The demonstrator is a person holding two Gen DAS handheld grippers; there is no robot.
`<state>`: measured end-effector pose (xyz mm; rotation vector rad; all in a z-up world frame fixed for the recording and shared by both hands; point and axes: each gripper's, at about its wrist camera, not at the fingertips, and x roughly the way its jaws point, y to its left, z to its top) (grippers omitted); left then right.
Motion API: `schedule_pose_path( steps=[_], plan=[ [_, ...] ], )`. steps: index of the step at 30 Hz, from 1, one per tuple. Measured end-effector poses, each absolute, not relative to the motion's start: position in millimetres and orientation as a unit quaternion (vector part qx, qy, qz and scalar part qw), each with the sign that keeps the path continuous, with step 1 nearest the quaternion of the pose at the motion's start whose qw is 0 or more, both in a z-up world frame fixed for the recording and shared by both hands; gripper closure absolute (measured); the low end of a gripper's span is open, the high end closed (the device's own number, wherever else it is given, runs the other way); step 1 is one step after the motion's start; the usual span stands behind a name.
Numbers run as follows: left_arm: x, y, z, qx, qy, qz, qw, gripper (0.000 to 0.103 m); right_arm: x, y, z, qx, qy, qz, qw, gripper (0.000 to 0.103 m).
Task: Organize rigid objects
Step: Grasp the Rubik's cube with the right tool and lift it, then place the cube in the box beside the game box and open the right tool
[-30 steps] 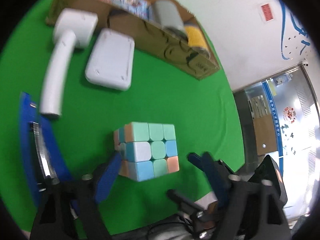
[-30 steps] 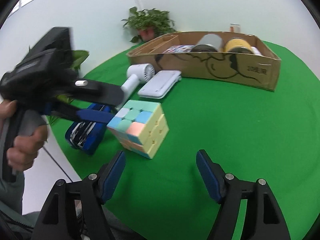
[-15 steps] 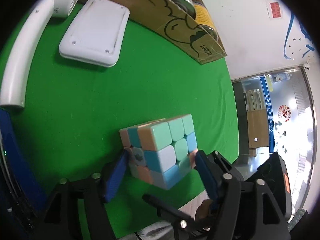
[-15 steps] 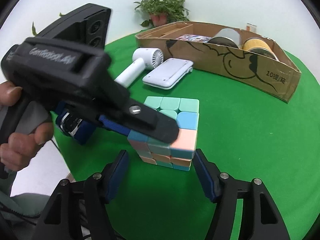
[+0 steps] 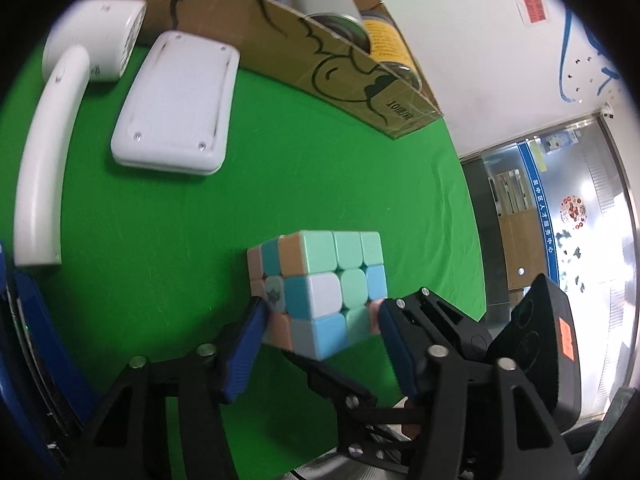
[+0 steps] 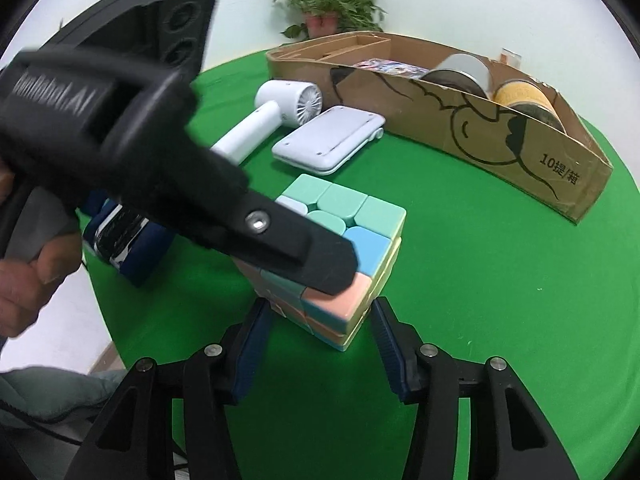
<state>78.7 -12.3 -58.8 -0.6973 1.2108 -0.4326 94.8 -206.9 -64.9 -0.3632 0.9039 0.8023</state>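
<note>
While both sets of fingers converge on it, the pastel puzzle cube (image 5: 320, 292) sits on the green worktop (image 5: 320, 168), near the edge closest to the person and well apart from the cardboard box (image 6: 460, 120).

Left gripper (image 5: 320, 344): its jaws have just been closing. Blue pads sit against opposite lower side faces of the cube, so the cube is clamped between them at a middling width. From the right wrist view, a black finger (image 6: 288, 248) of this tool lies across the cube's top face, and a hand (image 6: 28, 280) grips the handle.

Right gripper (image 6: 318, 332): its jaws have also just been closing. They stand at a moderate width, flanking the cube's near lower corner. Whether the pads press on the cube or stop just short, I cannot tell.

Other items noted:
- White handheld fan (image 6: 280, 112) lying flat, just beside a white flat case (image 6: 332, 142); both lie between cube and box.
- Blue stapler (image 6: 124, 240) at the worktop's edge, partly hidden behind the left tool.
- Grey can (image 6: 460, 74) and yellow-labelled can (image 6: 524, 98) lying on their sides inside the box, at its right end.
- Potted plant (image 6: 328, 4) behind the box.
</note>
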Motion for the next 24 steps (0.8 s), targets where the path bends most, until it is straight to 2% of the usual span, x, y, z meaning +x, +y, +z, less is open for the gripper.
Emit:
schedule_pose_path(
  steps=[8,16,24],
  plan=[
    [79,0,-25,-0.294,0.515,-0.192,0.782,0.049,94,-199,-40,-0.172,0.387,0.367,0.828,0.054],
    [93,13,40,-0.255,0.452,-0.189,0.834,0.049,109,-177,16,-0.184,0.322,0.363,0.855,0.054],
    [108,32,78,-0.217,0.420,-0.174,0.864,0.049,137,-146,59,-0.183,0.277,0.361,0.871,0.054]
  ],
)
